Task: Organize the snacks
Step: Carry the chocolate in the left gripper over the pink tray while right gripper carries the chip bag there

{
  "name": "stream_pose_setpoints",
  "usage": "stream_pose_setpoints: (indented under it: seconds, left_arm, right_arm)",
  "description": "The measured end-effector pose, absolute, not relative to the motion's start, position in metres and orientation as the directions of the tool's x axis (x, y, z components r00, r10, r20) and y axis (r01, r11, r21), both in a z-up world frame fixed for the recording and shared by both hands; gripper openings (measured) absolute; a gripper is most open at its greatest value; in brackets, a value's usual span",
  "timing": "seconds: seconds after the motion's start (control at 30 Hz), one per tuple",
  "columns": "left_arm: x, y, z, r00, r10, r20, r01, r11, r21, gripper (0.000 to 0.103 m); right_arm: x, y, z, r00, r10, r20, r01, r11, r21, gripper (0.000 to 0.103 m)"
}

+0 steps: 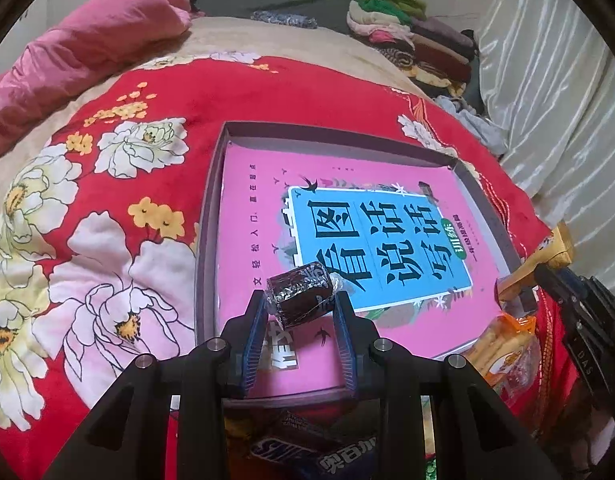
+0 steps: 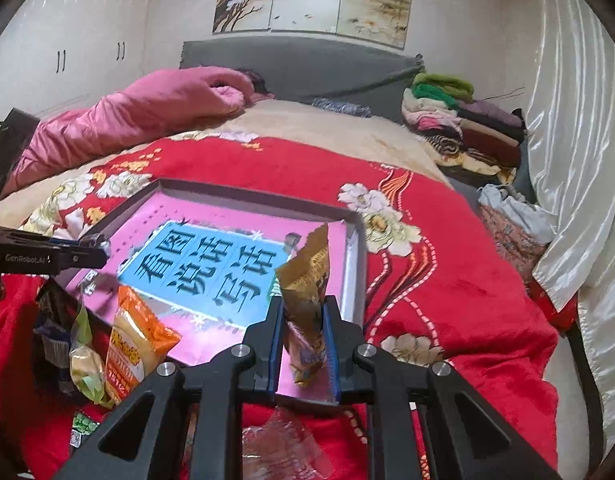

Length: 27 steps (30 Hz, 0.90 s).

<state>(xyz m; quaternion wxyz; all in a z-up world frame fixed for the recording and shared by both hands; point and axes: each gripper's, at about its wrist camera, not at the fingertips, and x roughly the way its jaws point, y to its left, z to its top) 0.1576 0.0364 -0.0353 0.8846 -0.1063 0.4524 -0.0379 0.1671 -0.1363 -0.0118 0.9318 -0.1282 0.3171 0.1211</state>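
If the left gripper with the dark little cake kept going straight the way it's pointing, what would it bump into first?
Most likely the pink book lying in the shallow box. The left gripper holds the dark wrapped snack and tilts down over the book's cover, so the snack would probably touch first. Depth is hard to judge.

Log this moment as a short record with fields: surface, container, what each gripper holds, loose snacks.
surface: red floral blanket on a bed
container: shallow grey cardboard box, lined with a pink book with a blue title panel
left gripper: shut on a dark brown round snack in clear wrap, above the box's near end
right gripper: shut on a gold foil snack packet, over the box's near right corner
loose snacks: orange biscuit packet leaning at the box's near edge; more wrapped snacks beside it
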Motion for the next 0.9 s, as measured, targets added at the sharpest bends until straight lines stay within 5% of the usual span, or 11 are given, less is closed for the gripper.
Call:
stream_pose_setpoints:
  seconds: [0.43, 0.9]
  left_arm:
    - [0.159, 0.033, -0.043, 0.561, -0.175, -0.809, -0.023, 0.974, -0.227, 0.035]
    - [0.160, 0.032, -0.047, 0.542, -0.198, -0.817, -0.017, 0.969, -0.246, 0.035]
  right_arm:
    - [0.171, -0.130, -0.023, 0.671, 0.309, -0.674, -0.417, 0.909, 0.002, 0.023]
    - [0.170, -0.123, -0.032, 0.636, 0.334, -0.696, -0.447, 0.894, 0.020, 0.028]
